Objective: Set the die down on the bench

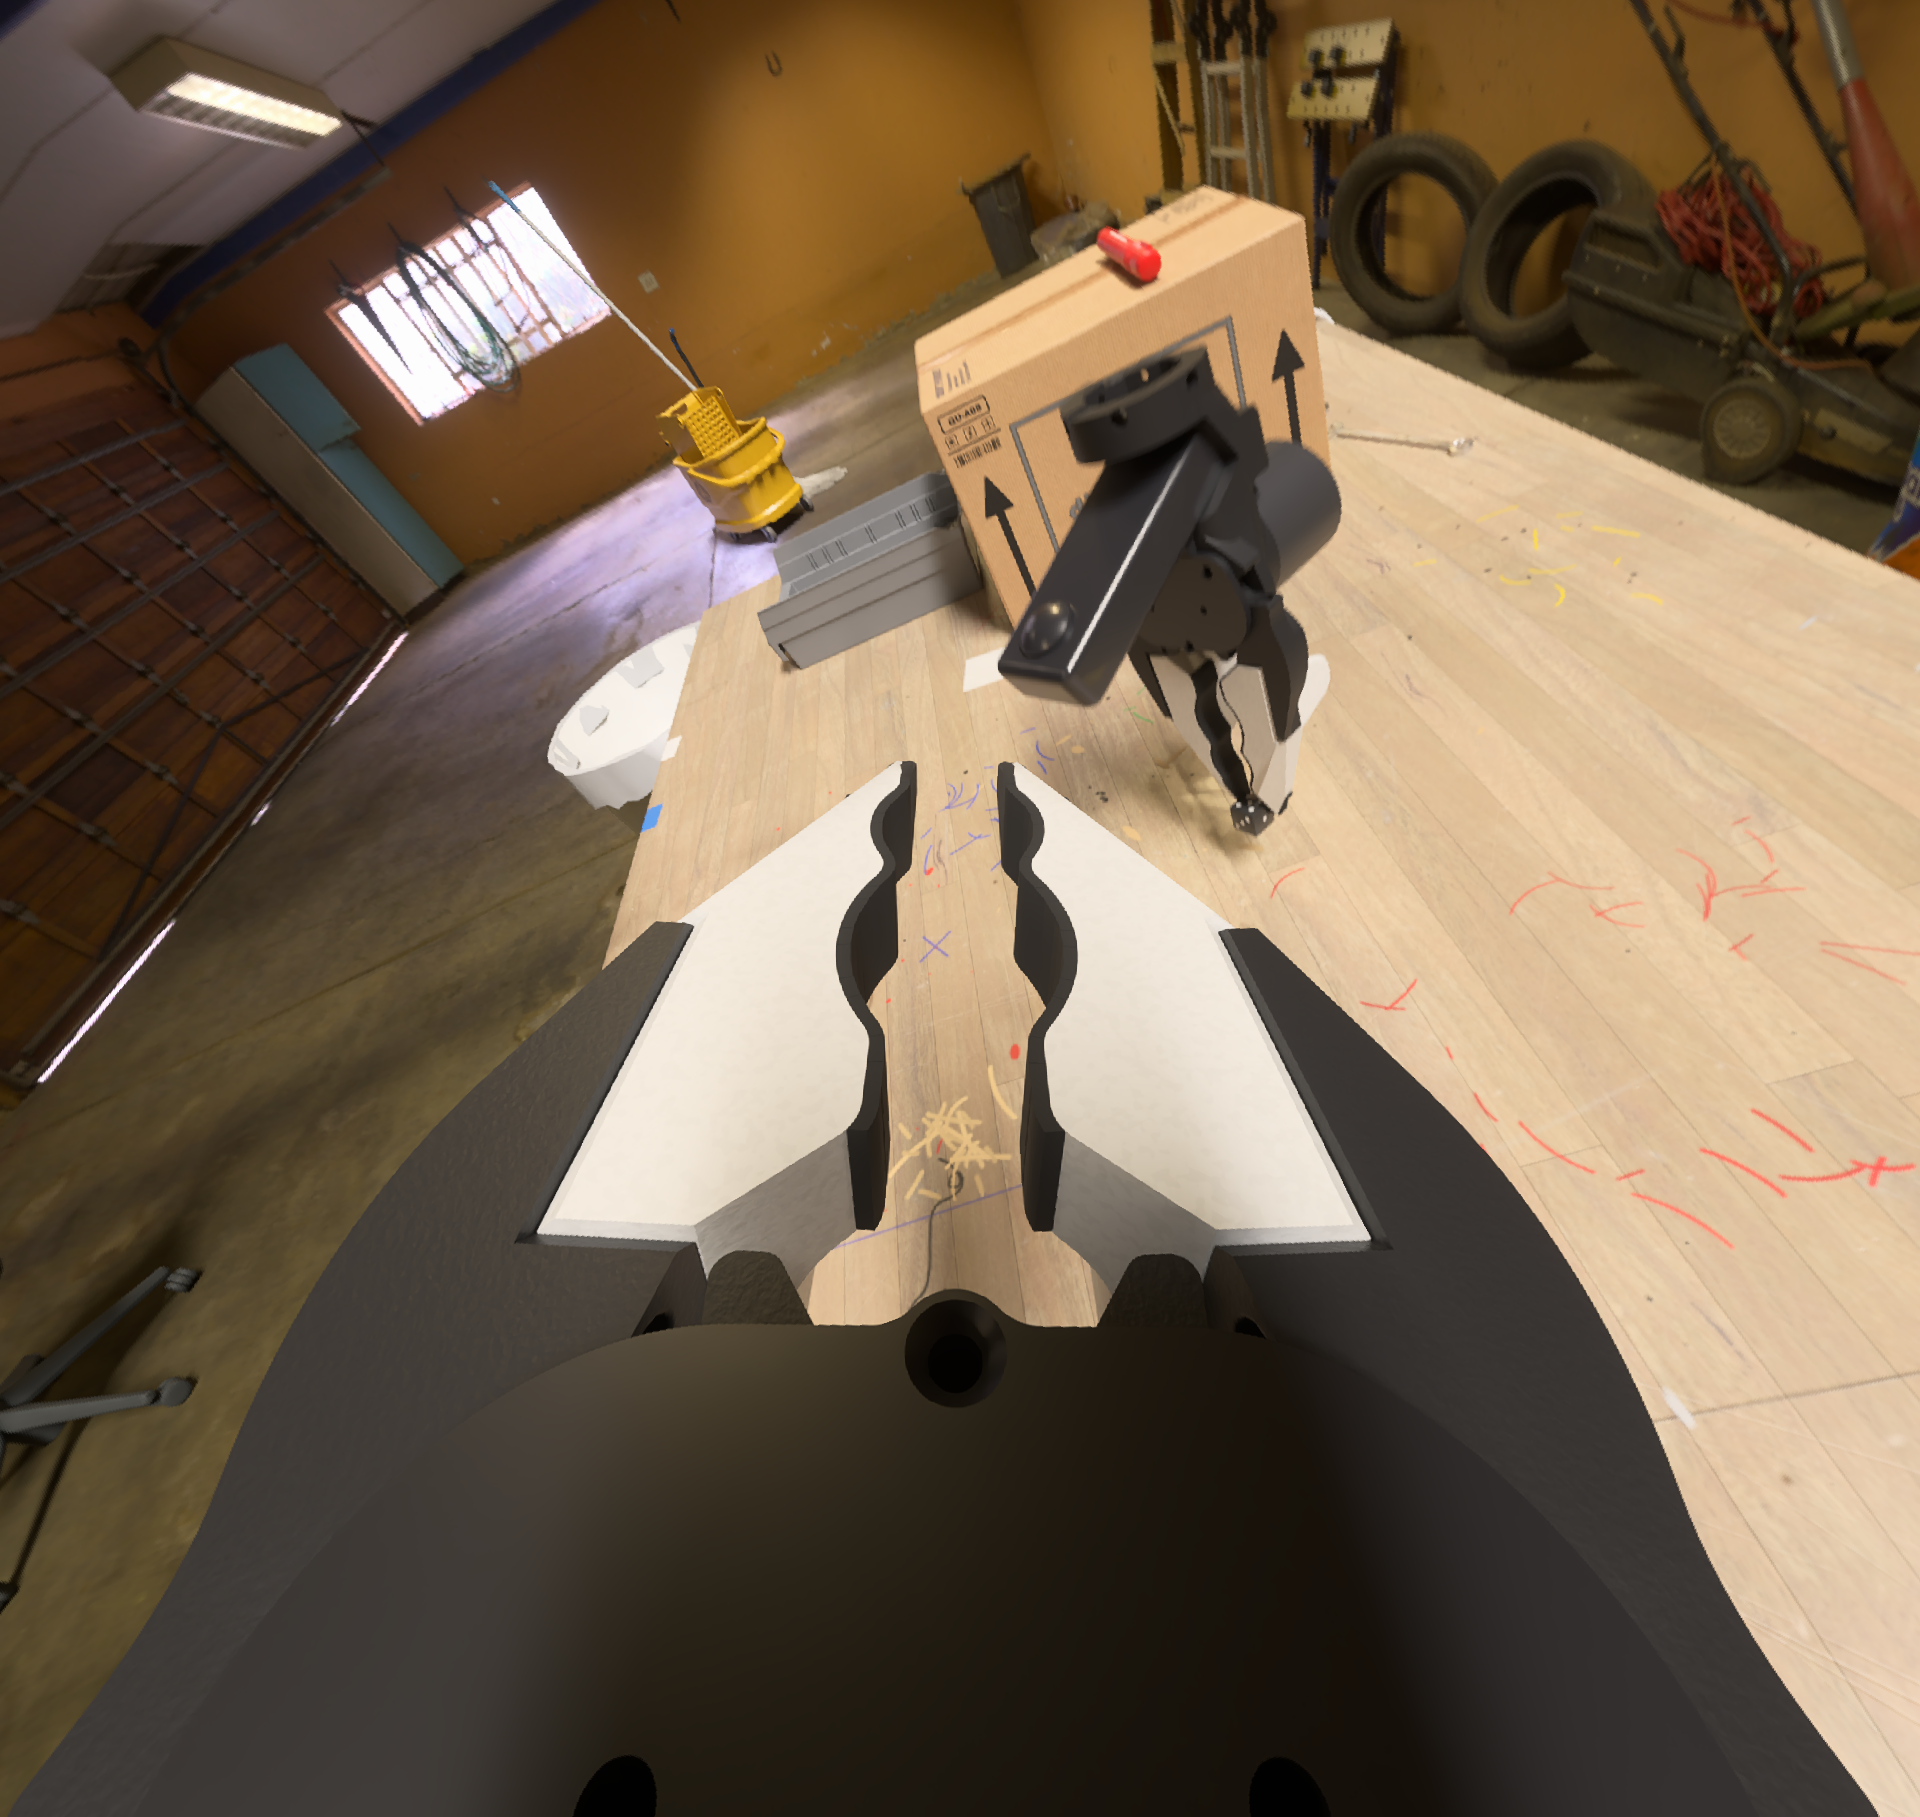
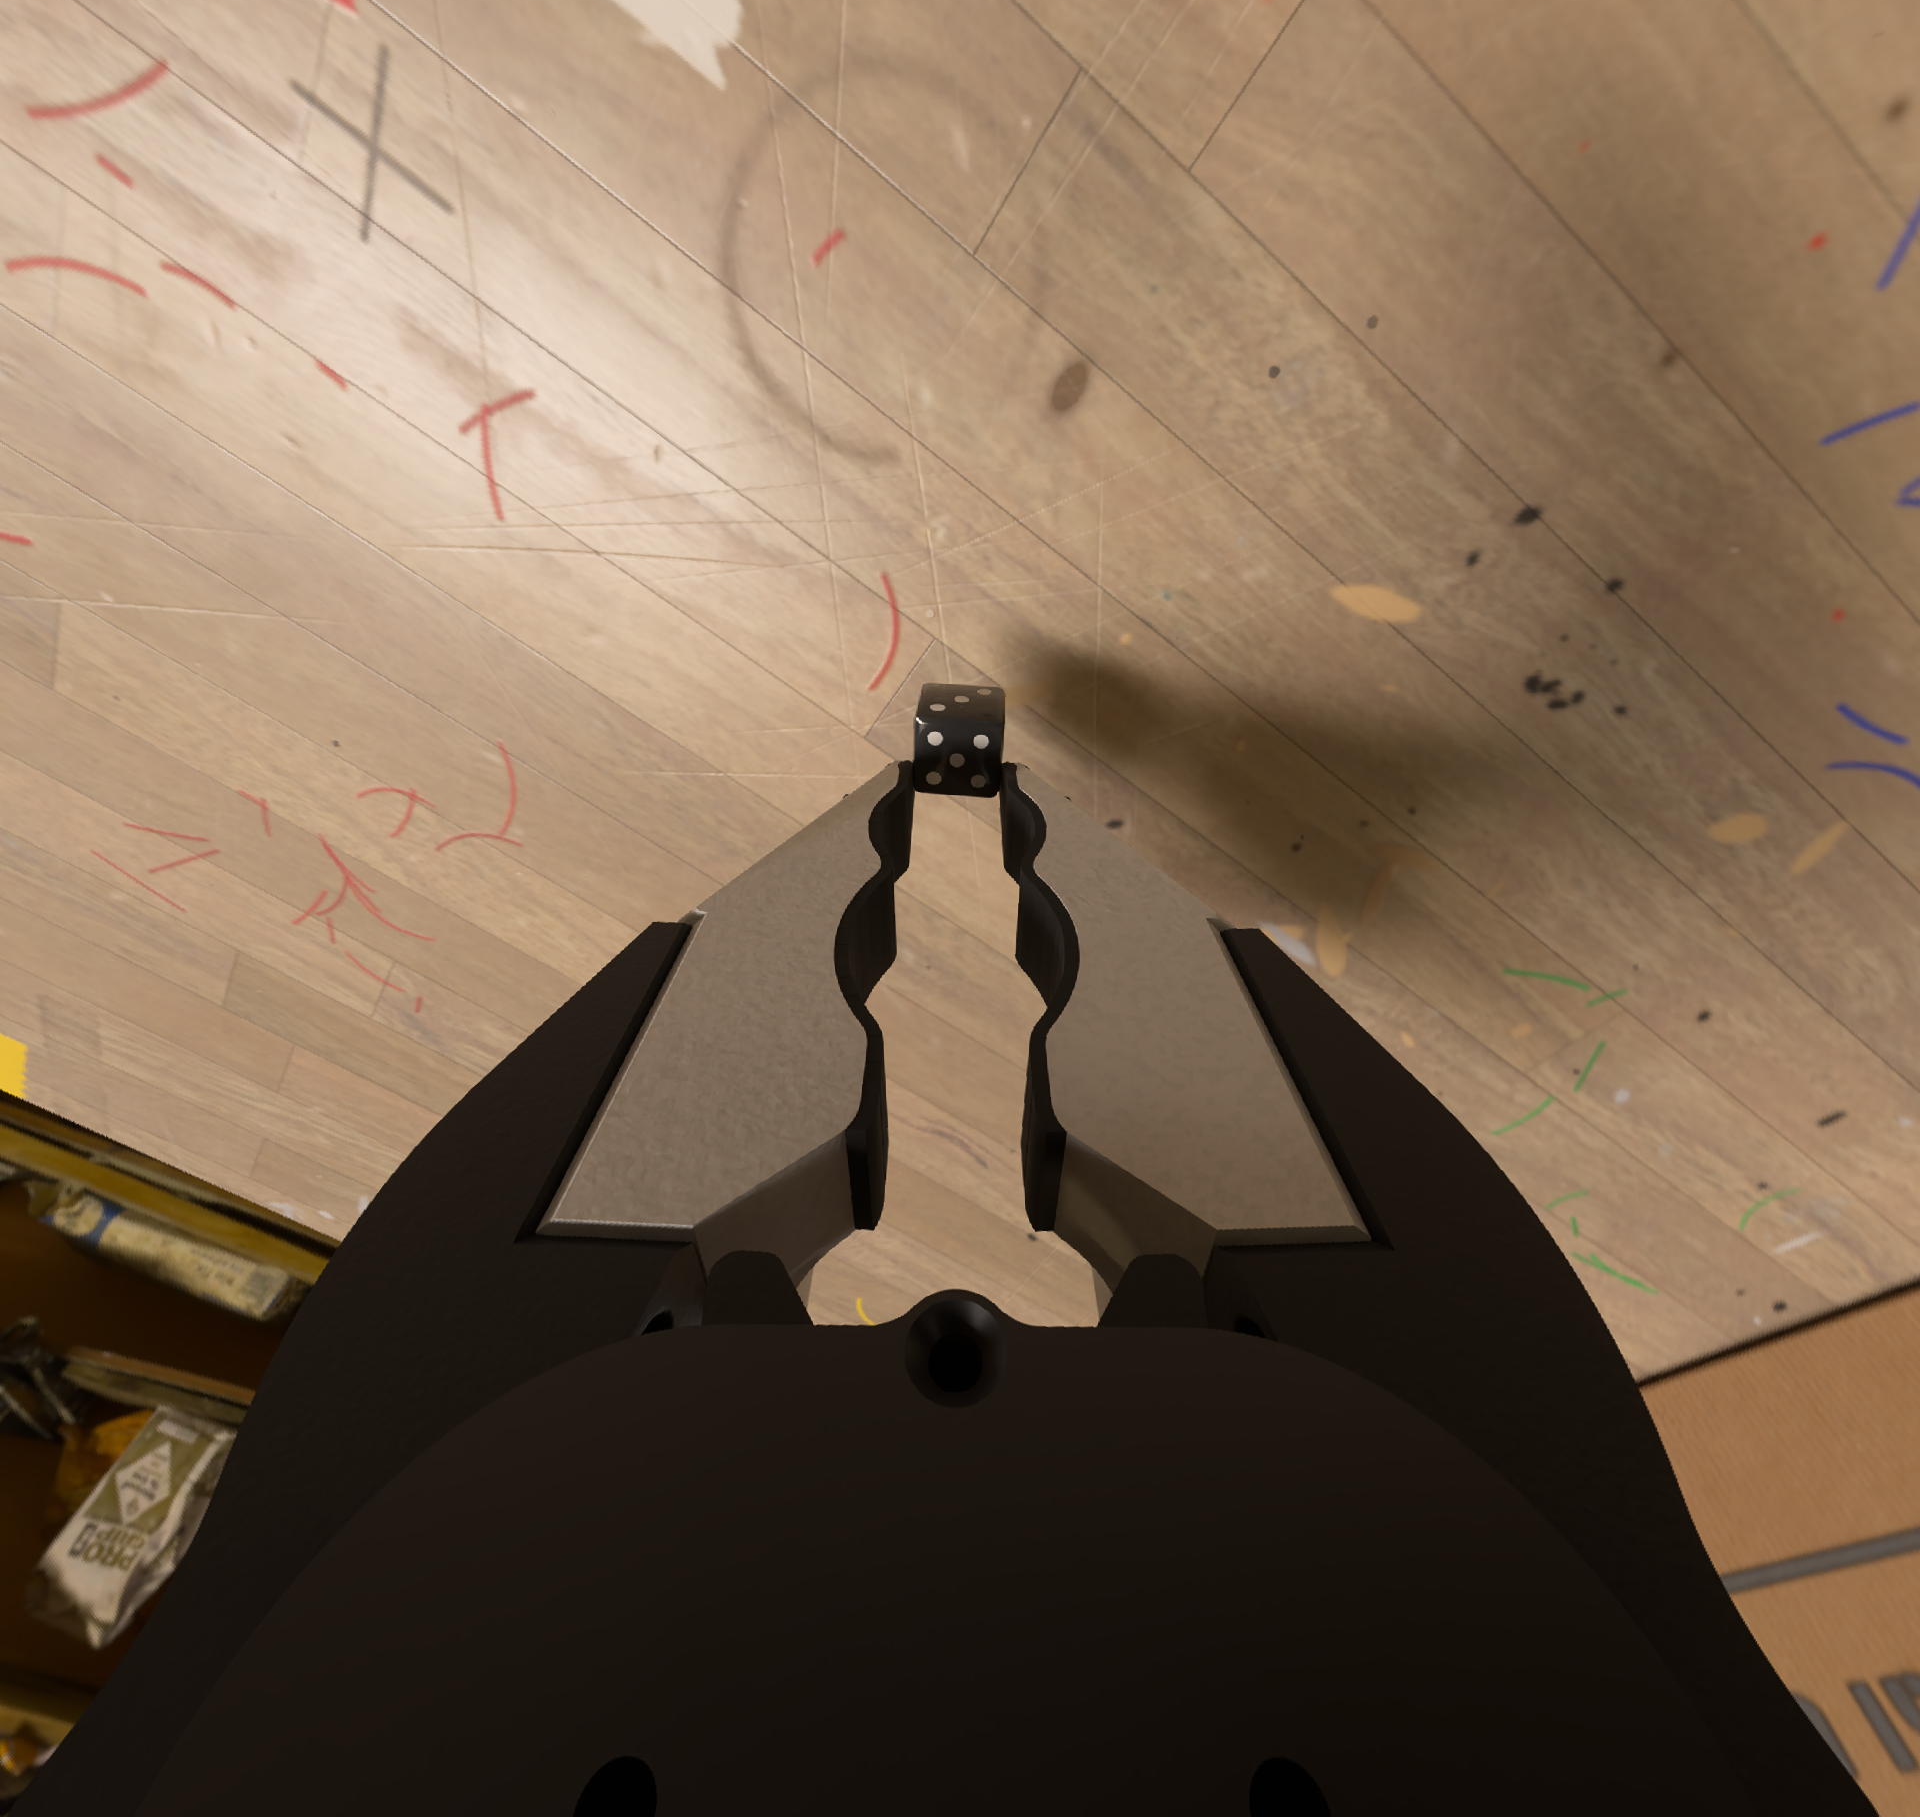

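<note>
A small black die with white pips [image 2: 958, 754] is pinched between the tips of my right gripper [image 2: 956, 780], which points down at the wooden bench [image 2: 1247, 209]. In the left wrist view the right gripper [image 1: 1252, 801] holds the die [image 1: 1250, 817] right at the bench [image 1: 1558, 728] surface; I cannot tell whether it touches. My left gripper [image 1: 956, 780] hovers over the bench near its left edge, with a narrow gap between its fingers and nothing in it. It is to the left of the right gripper.
A cardboard box [image 1: 1122, 396] with a red object [image 1: 1129, 253] on top stands behind the right gripper. A grey tray [image 1: 873, 572] lies to the left of the box. A white bin [image 1: 613, 728] sits off the bench's left edge. A wrench [image 1: 1403, 439] lies at the far right.
</note>
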